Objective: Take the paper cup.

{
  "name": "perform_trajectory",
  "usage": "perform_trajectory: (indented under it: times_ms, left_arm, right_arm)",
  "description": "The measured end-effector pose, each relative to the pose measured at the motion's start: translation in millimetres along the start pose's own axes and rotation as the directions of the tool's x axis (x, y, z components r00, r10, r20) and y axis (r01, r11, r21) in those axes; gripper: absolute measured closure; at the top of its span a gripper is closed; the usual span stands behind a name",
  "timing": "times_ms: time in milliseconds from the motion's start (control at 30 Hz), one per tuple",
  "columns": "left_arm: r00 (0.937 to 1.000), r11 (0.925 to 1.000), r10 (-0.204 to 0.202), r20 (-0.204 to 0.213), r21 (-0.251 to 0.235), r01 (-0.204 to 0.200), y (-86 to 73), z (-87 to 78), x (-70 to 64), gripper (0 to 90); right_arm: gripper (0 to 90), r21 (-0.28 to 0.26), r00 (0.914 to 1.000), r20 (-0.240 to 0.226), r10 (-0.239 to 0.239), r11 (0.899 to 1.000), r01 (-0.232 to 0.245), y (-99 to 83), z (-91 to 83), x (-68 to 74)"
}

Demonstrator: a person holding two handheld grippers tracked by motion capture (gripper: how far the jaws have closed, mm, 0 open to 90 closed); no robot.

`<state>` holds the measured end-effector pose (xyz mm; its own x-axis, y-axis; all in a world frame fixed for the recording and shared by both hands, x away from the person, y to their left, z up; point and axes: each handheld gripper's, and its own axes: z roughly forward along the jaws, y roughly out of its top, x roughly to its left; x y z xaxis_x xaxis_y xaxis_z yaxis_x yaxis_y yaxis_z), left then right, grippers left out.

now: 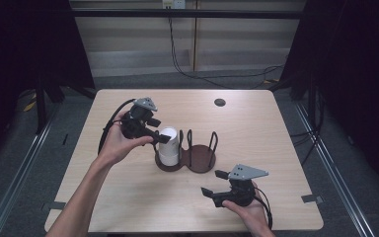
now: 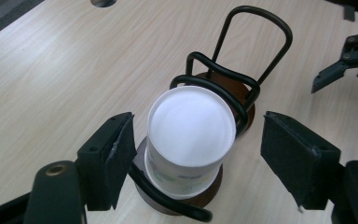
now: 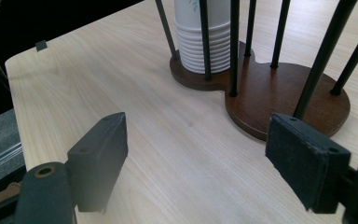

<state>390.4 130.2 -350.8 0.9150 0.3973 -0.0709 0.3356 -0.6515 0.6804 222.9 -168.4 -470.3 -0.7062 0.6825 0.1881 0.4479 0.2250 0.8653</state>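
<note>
Left gripper view: the left gripper (image 2: 193,163) hangs open astride the upturned cup stack (image 2: 189,140), pads clear of it. The stack stands in the holder's (image 1: 197,159) left bay, mid-table. The right gripper (image 1: 214,182), open, rests near the table's (image 1: 256,123) front edge.

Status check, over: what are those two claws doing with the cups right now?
Left gripper open, jaws astride the stack of white cups, not touching. Right gripper open, empty, near the holder. Stack upside down in one bay; wire loops crowd it.

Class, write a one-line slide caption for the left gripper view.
Open left gripper poised around a stack of upside-down white paper cups standing in a wire-and-wood cup holder on the wooden table.
</note>
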Motion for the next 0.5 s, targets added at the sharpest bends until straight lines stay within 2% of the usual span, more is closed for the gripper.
perform_trajectory:
  times_ms: [33, 100, 167, 367, 400, 433, 500]
  left_arm:
    - [0.9999, 0.9998, 0.012, -0.003, 0.017, -0.012, 1.5, 2.0, 0.1, 26.0]
    - [0.9991, 0.9988, 0.022, -0.037, 0.044, -0.021, 4.4, 6.5, -2.4, 21.8]
    - [0.9993, 0.998, 0.032, -0.018, 0.056, -0.031, 6.3, 10.3, -2.6, 22.1]
    - [0.9984, 0.9952, 0.055, -0.016, 0.081, -0.054, 7.3, 18.1, -4.7, 23.5]
    - [0.9982, 0.9925, 0.059, -0.005, 0.108, -0.058, 7.8, 20.6, -5.8, 23.7]
    - [0.9983, 0.9932, 0.058, 0.009, 0.1, -0.058, 8.1, 19.9, -5.9, 24.0]
    - [0.9985, 0.9939, 0.055, 0.01, 0.095, -0.055, 8.6, 19.7, -6.1, 25.8]
  right_arm:
    - [20.4, 0.0, 1.0, -0.001, 0.0, 1.0, 0.0, 0.0, 0.0, 0.2]
    - [20.5, 0.002, 1.0, -0.002, 0.0, 1.0, 0.0, -0.1, 0.0, 0.1]
    - [20.4, 0.007, 1.0, 0.0, 0.001, 1.0, -0.001, -0.2, 0.4, -0.1]
    - [20.4, 0.01, 1.0, -0.003, 0.0, 1.0, 0.0, -0.7, 0.5, -0.3]
    - [20.4, 0.01, 1.0, -0.003, -0.002, 1.0, 0.002, -0.8, 0.9, -0.6]
    - [20.4, 0.012, 1.0, -0.003, 0.001, 1.0, -0.001, -0.8, 0.9, -0.5]
    - [20.3, 0.011, 1.0, -0.007, 0.0, 1.0, 0.0, -0.9, 0.9, -0.5]
